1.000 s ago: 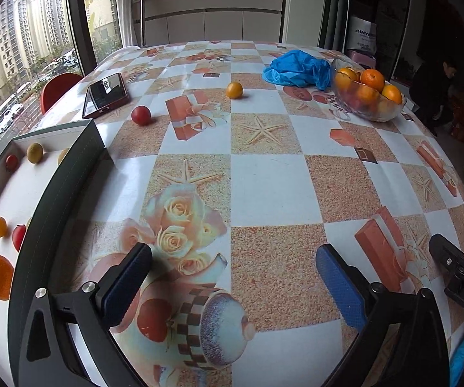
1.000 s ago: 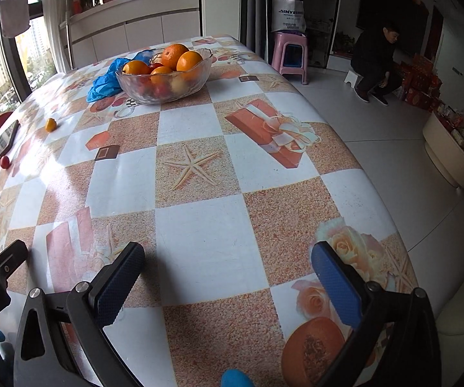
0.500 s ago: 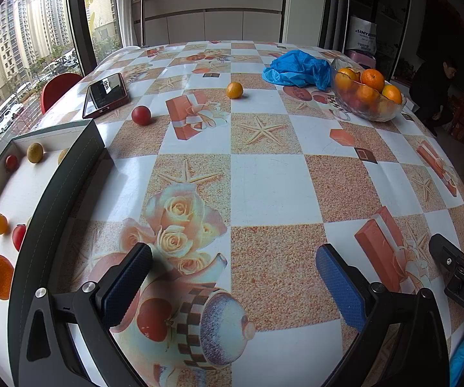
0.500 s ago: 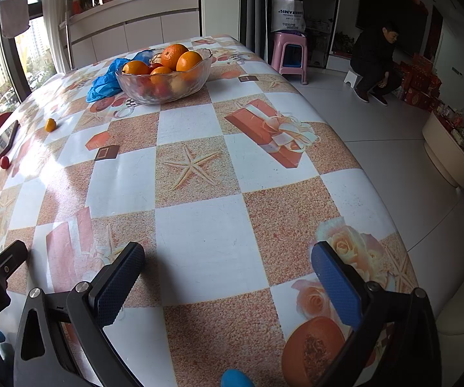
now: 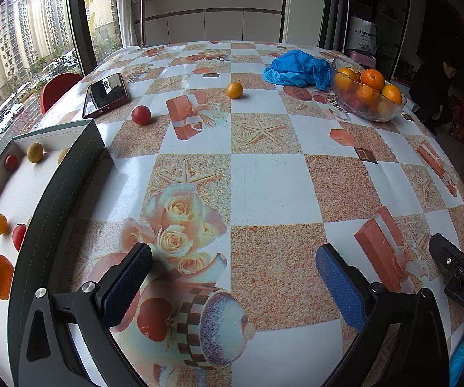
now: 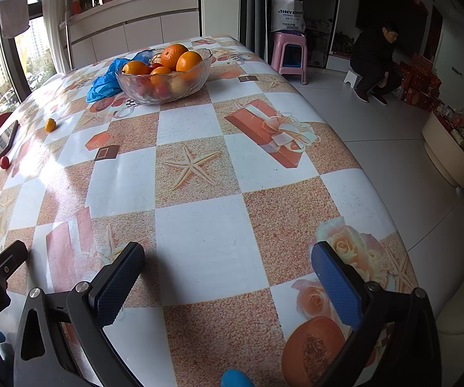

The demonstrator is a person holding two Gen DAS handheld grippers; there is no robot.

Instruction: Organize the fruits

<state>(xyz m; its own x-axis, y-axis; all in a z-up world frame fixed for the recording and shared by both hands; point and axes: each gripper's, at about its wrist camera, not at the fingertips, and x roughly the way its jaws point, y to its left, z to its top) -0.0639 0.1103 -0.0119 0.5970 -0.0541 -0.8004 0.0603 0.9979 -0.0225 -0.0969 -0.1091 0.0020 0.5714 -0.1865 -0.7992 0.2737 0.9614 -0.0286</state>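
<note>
Left wrist view: you held the left tool wide and empty, as was the right tool; loose orange sat at twelve o'clock, red fruit at eleven, awaiting pickup.

The counter is covered with a shiny, smooth plastic cloth. The fruit bowl is made of clear, bumpy glass.

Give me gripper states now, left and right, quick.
Left gripper: open, blue-padded fingers wide apart, holding nothing.
Right gripper: open, fingers wide apart, holding nothing.
</note>
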